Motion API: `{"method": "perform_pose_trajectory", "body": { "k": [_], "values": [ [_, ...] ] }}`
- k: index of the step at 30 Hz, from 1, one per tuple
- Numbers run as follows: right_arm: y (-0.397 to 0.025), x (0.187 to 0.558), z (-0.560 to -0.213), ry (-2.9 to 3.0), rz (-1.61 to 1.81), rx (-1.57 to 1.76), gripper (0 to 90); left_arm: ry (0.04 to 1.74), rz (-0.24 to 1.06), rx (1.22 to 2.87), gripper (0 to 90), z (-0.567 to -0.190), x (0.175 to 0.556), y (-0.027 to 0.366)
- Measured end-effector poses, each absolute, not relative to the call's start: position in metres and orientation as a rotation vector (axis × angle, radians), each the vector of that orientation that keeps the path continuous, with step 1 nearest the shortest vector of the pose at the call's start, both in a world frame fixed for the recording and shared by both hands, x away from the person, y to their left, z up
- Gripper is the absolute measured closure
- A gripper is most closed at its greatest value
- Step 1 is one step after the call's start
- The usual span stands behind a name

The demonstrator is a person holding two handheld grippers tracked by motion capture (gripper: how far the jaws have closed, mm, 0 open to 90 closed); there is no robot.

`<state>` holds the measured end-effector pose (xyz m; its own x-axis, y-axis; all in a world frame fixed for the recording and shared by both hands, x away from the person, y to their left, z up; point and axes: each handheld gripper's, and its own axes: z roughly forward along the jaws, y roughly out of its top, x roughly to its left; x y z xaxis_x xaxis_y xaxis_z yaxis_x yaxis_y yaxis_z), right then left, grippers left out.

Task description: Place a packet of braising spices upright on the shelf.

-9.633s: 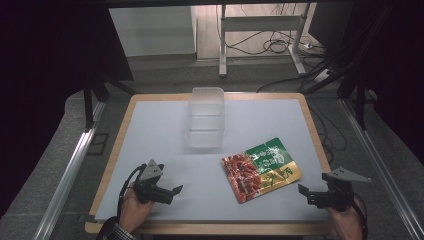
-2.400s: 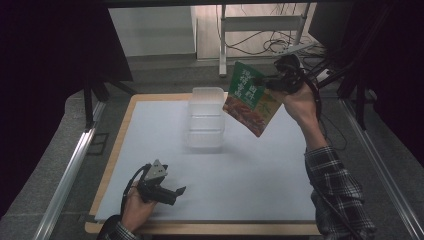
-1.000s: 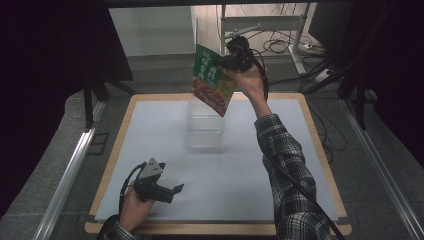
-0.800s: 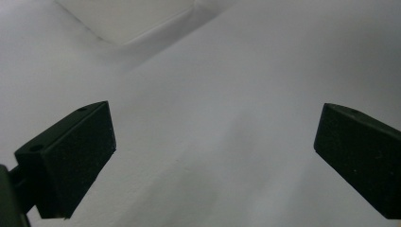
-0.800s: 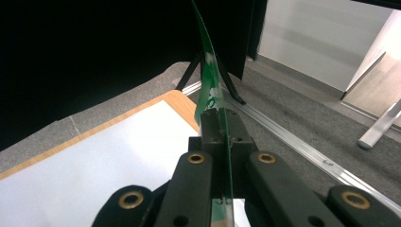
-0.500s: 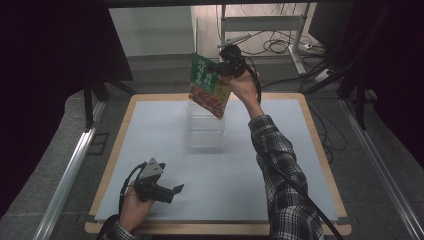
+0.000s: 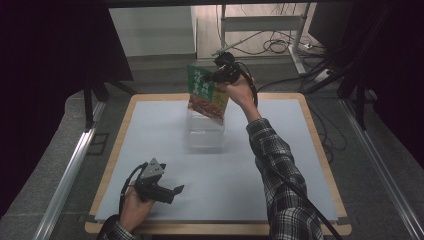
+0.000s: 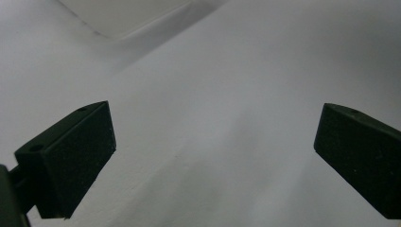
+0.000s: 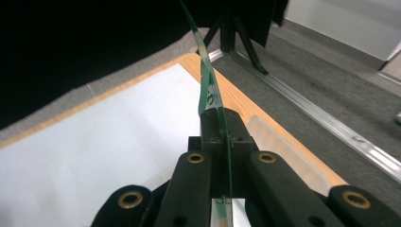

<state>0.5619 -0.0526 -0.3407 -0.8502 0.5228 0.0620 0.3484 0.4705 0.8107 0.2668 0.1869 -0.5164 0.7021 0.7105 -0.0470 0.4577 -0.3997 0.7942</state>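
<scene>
A green and red food pouch (image 7: 205, 94) hangs upright in the air over a clear plastic container (image 7: 202, 134) at the far middle of the table. My right gripper (image 7: 216, 77) is shut on the pouch's upper right edge. In the right gripper view the pouch (image 9: 208, 94) shows edge-on, pinched between the closed jaws of the right gripper (image 9: 221, 126). My left gripper (image 7: 175, 191) rests near the table's front left, held in a hand, open with nothing in it. The left gripper (image 8: 215, 146) has its jaws wide apart over the white mat.
A white mat (image 7: 280, 150) covers the wooden table (image 7: 320, 145). Metal rails (image 7: 65, 175) run along both sides. Beyond the far edge lie floor cables (image 7: 280, 47) and a stand leg. A clear corner of the container (image 8: 123, 19) shows at the top of the left gripper view.
The right gripper lifted the pouch from the table's right front and carried it up and left to above the container; in the last second it drifted slightly left. The left gripper stayed put.
</scene>
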Motion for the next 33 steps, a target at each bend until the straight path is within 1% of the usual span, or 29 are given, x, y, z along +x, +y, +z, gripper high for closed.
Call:
{"method": "perform_pose_trajectory", "body": {
  "k": [4,7,10,11,17,22,26,31,33],
  "values": [
    [-0.049,0.565,-0.344,2.536,1.298,0.779,88.6,0.889,0.377,2.068,0.0,-0.517,0.267,0.186],
    [-0.041,0.564,-0.352,2.576,1.181,0.754,88.7,0.883,0.376,2.078,0.0,-0.516,0.267,0.186],
    [-0.039,0.562,-0.355,2.557,1.238,0.765,87.3,0.886,0.377,2.073,0.0,-0.516,0.267,0.186],
    [-0.038,0.562,-0.355,2.551,1.231,0.765,85.6,0.887,0.376,2.072,0.0,-0.517,0.267,0.186],
    [-0.046,0.562,-0.354,2.504,1.237,0.767,67.6,0.889,0.377,2.074,0.0,-0.517,0.267,0.186],
    [-0.050,0.558,-0.357,2.490,1.230,0.763,55.0,0.884,0.380,2.090,0.0,-0.517,0.267,0.185],
    [-0.052,0.555,-0.356,2.482,1.238,0.769,47.1,0.884,0.381,2.095,0.0,-0.518,0.267,0.184],
    [-0.053,0.553,-0.354,2.489,1.239,0.780,39.4,0.883,0.382,2.096,0.0,-0.518,0.267,0.184],
    [-0.054,0.552,-0.354,2.487,1.239,0.771,34.7,0.883,0.381,2.097,0.0,-0.518,0.267,0.184]
  ]
}}
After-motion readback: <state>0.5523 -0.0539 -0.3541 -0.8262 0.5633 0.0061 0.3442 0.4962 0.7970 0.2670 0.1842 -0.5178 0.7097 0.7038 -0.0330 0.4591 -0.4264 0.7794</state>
